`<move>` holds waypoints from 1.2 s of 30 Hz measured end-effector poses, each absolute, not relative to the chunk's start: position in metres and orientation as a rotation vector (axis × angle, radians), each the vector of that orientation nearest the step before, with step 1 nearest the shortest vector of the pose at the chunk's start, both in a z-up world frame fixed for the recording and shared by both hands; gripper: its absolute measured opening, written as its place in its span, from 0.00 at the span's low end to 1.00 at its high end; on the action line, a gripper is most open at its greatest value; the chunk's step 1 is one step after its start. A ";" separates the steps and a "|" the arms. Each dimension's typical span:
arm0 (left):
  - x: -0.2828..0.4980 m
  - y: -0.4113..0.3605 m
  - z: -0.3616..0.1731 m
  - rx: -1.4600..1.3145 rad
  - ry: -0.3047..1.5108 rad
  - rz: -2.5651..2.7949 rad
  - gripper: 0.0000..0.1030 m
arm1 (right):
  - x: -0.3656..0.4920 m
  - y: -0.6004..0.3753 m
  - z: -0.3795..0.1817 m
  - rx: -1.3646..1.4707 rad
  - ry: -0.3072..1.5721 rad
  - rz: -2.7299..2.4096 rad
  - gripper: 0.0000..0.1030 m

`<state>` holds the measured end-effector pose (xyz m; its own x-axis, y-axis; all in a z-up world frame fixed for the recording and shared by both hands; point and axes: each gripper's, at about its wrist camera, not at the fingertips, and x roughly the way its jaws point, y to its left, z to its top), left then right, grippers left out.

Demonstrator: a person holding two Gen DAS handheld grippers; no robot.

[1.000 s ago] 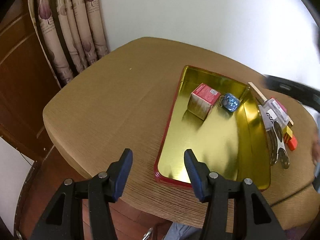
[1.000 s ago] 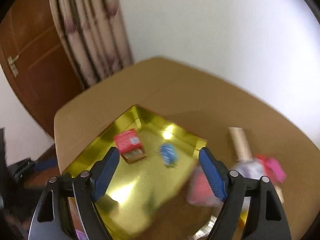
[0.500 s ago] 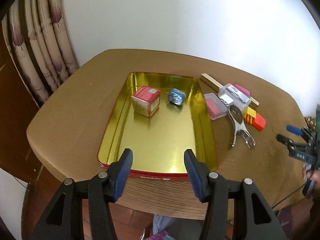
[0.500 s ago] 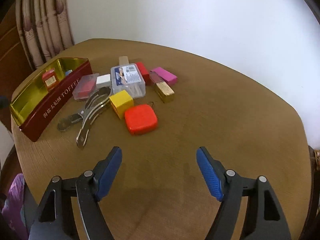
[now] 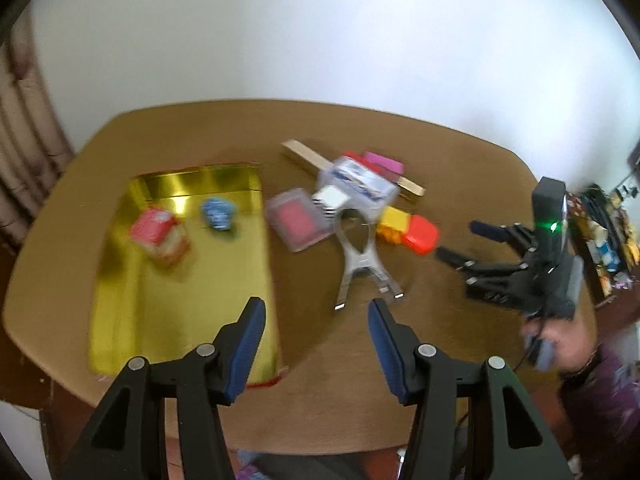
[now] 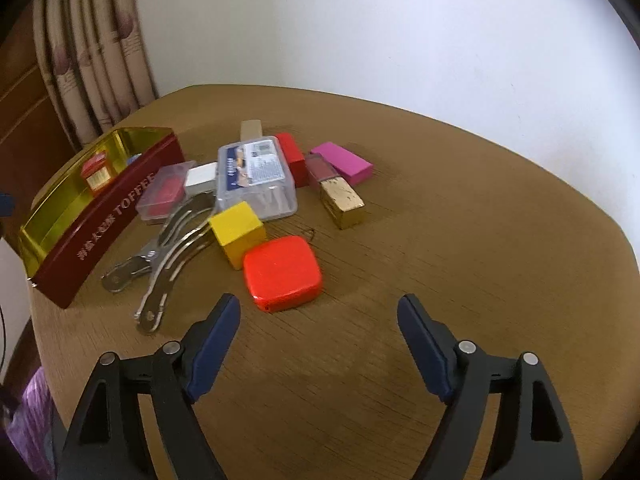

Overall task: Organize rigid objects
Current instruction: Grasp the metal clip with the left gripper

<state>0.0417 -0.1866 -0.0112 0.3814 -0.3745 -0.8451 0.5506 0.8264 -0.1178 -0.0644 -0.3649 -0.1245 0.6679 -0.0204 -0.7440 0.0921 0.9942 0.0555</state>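
Lowest in the right wrist view, the right gripper (image 6: 318,344) hangs wide and empty over bare table (image 6: 460,280), leaving free room ahead. Just beyond sits the red case (image 6: 282,274), nearest of the loose pile at frame centre. The left gripper (image 5: 316,340), also wide and empty, faces the metal clamp (image 5: 362,258). At left, the gold tin (image 5: 180,292) holds two items, likely the sorting place.

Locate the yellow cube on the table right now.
In the right wrist view the yellow cube sits left of centre, touching the orange-red square case in front and the clear plastic box behind.
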 end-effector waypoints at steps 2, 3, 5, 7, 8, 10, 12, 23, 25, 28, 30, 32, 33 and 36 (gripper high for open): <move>0.052 -0.205 -0.018 0.222 1.059 -0.590 0.53 | -0.067 -0.370 -0.128 0.088 0.826 -0.107 0.80; 0.057 -0.215 -0.023 0.232 1.078 -0.581 0.53 | -0.070 -0.374 -0.129 0.104 0.812 -0.114 0.83; 0.067 -0.229 -0.032 0.256 1.104 -0.575 0.53 | -0.076 -0.384 -0.136 0.152 0.801 -0.110 0.84; 0.078 -0.244 -0.043 0.270 1.140 -0.571 0.53 | -0.078 -0.393 -0.146 0.209 0.825 -0.102 0.84; 0.084 -0.254 -0.050 0.278 1.173 -0.581 0.53 | -0.080 -0.397 -0.145 0.230 0.814 -0.098 0.84; 0.096 -0.262 -0.063 0.270 1.231 -0.569 0.53 | -0.085 -0.404 -0.143 0.269 0.777 -0.091 0.86; 0.105 -0.270 -0.074 0.268 1.276 -0.564 0.53 | -0.085 -0.409 -0.145 0.297 0.773 -0.088 0.86; 0.132 -0.287 -0.110 0.247 1.385 -0.495 0.53 | -0.089 -0.420 -0.146 0.371 0.756 -0.034 0.86; 0.129 -0.285 -0.109 0.247 1.343 -0.476 0.38 | -0.089 -0.422 -0.147 0.380 0.756 -0.035 0.86; 0.127 -0.286 -0.109 0.234 1.313 -0.470 0.33 | -0.088 -0.422 -0.148 0.383 0.760 -0.037 0.87; 0.119 -0.280 -0.107 0.212 1.302 -0.481 0.33 | -0.087 -0.422 -0.149 0.385 0.767 -0.038 0.87; 0.110 -0.273 -0.103 0.189 1.301 -0.509 0.33 | -0.087 -0.423 -0.149 0.384 0.768 -0.037 0.87; 0.103 -0.268 -0.100 0.169 1.299 -0.523 0.33 | -0.087 -0.423 -0.149 0.384 0.768 -0.036 0.87; 0.077 -0.253 -0.086 0.132 1.278 -0.566 0.33 | -0.089 -0.422 -0.147 0.379 0.756 -0.029 0.87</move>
<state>0.0769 -0.2526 -0.0862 0.1730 -0.3260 -0.9294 0.4689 0.8571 -0.2134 -0.0886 -0.4224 -0.1474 0.7306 0.1091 -0.6740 0.1607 0.9319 0.3250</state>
